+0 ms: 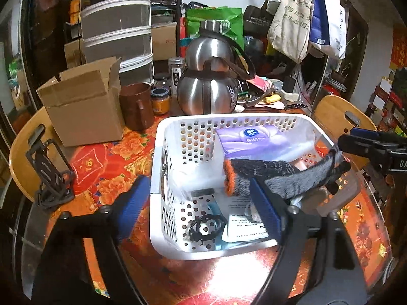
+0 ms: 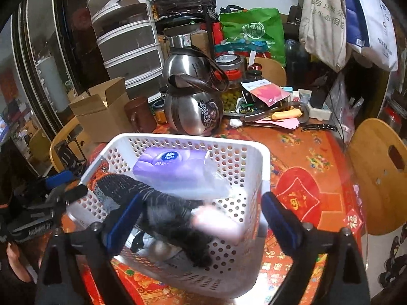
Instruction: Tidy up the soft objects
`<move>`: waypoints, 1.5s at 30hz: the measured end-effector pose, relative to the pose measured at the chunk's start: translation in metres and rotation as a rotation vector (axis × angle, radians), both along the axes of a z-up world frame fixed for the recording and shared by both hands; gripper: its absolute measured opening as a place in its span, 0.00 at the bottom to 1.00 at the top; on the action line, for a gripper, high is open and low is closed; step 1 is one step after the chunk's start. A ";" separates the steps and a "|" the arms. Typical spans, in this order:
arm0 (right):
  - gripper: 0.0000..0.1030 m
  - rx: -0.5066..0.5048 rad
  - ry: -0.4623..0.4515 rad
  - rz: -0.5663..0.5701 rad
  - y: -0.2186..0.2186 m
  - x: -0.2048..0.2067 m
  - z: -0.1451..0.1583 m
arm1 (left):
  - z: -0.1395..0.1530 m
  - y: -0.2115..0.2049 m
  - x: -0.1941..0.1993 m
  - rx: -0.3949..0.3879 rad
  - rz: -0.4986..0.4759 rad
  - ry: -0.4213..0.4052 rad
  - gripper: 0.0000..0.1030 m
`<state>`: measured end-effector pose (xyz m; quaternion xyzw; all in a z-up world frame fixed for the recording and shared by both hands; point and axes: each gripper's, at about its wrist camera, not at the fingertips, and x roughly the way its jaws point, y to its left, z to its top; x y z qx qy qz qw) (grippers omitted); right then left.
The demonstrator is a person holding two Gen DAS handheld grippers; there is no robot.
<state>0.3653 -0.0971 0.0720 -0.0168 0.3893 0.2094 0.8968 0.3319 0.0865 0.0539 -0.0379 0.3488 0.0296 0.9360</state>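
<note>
Both grippers tilt down over a white basket (image 1: 162,167) on a table (image 1: 106,175) with a red flowered cover. The left gripper (image 1: 198,203) has its jaws wide apart: one blue pad (image 1: 132,203) hangs outside the basket's left wall, the other sits inside, just below the cuff of a grey glove (image 1: 267,175). No pad presses on the glove. The right gripper (image 2: 203,218) also stands open, its pads spread to either side of the basket's near end, with the glove (image 2: 162,208) lying between them and free of both. From the left wrist view the right gripper's tips (image 1: 356,145) show beside the glove's finger end at the basket's right rim; whether they touch it I cannot tell.

The glove, dark grey knit with an orange cuff, lies slantwise across the basket, cuff toward the left gripper, fingers toward the right. Beyond it, at the basket's far end from both grippers, is a purple tissue pack (image 1: 254,139) under clear plastic. Beneath the left gripper, on the basket floor, lie a coiled black cable (image 1: 203,228) and a printed paper (image 1: 246,226). A blurred pink thing (image 2: 216,221) lies near the right gripper's pads.

Beyond the basket stand a steel gourd flask (image 1: 208,86), a brown mug (image 1: 137,106) and an open carton (image 1: 84,106).
</note>
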 end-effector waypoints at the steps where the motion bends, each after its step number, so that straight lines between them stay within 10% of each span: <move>1: 0.93 -0.002 -0.005 -0.005 -0.001 -0.002 0.001 | 0.000 -0.002 -0.002 -0.004 -0.009 0.002 0.79; 14: 1.00 0.001 0.003 -0.023 -0.012 -0.025 -0.008 | -0.001 0.000 -0.012 -0.008 0.014 0.011 1.00; 30: 1.00 -0.065 -0.032 -0.055 -0.024 -0.060 -0.013 | 0.005 -0.009 -0.035 0.046 0.026 -0.013 1.00; 45: 1.00 -0.082 -0.099 -0.063 -0.027 -0.179 -0.007 | 0.042 -0.015 -0.182 0.037 0.028 -0.167 1.00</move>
